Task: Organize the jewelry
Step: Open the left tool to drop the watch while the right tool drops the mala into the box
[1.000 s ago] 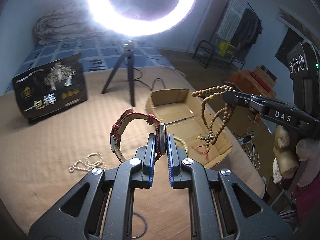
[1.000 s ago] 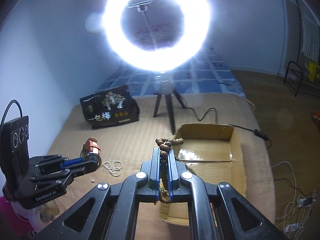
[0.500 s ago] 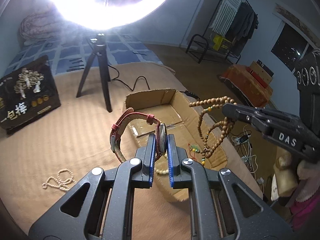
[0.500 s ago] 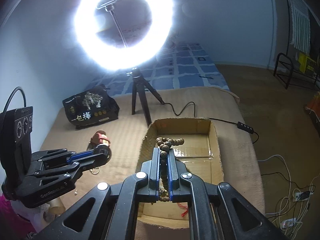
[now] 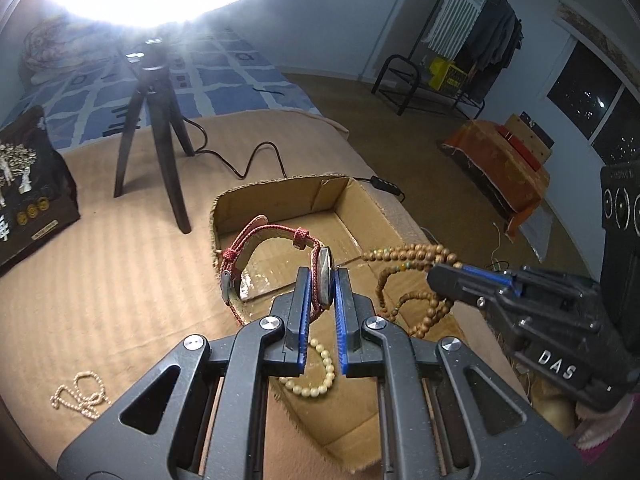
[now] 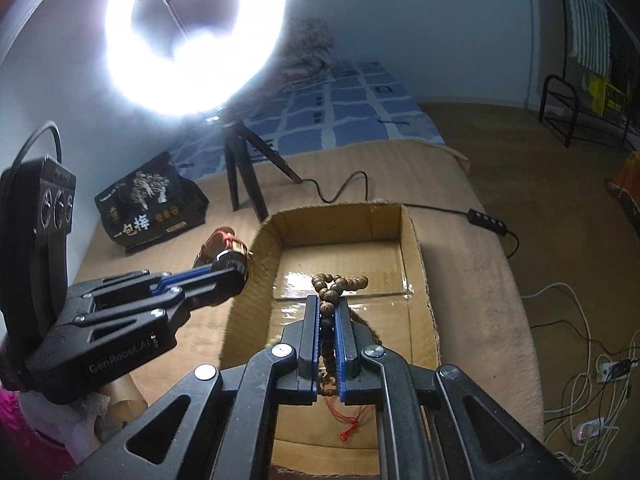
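My left gripper (image 5: 323,280) is shut on a watch (image 5: 325,276) with a red woven strap (image 5: 256,236), held over the near left rim of an open cardboard box (image 5: 352,204). My right gripper (image 6: 328,306) is shut on a brown wooden bead necklace (image 6: 338,282) with a red tassel (image 6: 352,426), held above the box (image 6: 416,248). In the left wrist view the right gripper (image 5: 440,276) holds those beads (image 5: 404,254) over the box. A cream bead bracelet (image 5: 316,376) lies inside the box. The left gripper also shows in the right wrist view (image 6: 236,266).
A small cream bead string (image 5: 80,394) lies on the tan blanket at left. A ring light on a black tripod (image 5: 160,120) stands behind the box, its cable (image 6: 348,188) trailing right. A black printed bag (image 6: 148,200) stands at the far left. Floor cables (image 6: 592,360) lie right of the bed.
Both grippers have moved forward and right over the box, still holding the watch and the wooden beads. The box now sits closer beneath them.
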Motion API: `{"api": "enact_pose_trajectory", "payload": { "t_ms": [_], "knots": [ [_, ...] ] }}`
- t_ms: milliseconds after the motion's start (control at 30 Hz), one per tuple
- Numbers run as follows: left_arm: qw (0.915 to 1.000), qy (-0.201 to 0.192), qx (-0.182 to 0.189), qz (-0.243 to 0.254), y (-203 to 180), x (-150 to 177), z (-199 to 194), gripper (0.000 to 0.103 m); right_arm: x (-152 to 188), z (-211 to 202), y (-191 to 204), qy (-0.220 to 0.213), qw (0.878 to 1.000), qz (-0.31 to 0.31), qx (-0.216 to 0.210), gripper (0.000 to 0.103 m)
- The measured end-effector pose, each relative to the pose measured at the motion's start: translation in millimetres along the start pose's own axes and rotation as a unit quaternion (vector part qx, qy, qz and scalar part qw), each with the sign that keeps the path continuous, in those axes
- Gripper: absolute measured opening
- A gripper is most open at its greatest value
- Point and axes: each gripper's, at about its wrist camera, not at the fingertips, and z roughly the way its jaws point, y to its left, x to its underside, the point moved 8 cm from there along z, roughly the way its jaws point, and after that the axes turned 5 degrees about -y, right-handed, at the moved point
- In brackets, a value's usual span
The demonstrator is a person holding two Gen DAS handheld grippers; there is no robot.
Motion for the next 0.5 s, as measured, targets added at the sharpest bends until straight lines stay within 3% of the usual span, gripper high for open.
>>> {"api": "enact_pose_trajectory", "payload": {
  "t_ms": [433, 467, 500],
  "knots": [
    [0.9997, 0.02, -0.012, 0.004, 0.4, 4.4, 35.1, 0.009, 11.3, 19.5, -22.7, 0.02, 0.999, 0.025, 0.001, 0.007],
    [0.9997, 0.019, -0.013, 0.004, 0.7, 4.1, 35.1, 0.009, 11.5, 19.6, -23.9, 0.02, 0.999, 0.026, 0.002, 0.014],
    [0.9997, 0.019, -0.015, 0.005, 0.2, 3.9, 35.3, 0.009, 11.4, 18.9, -24.7, 0.017, 0.999, 0.027, 0.004, 0.029]
  ]
}}
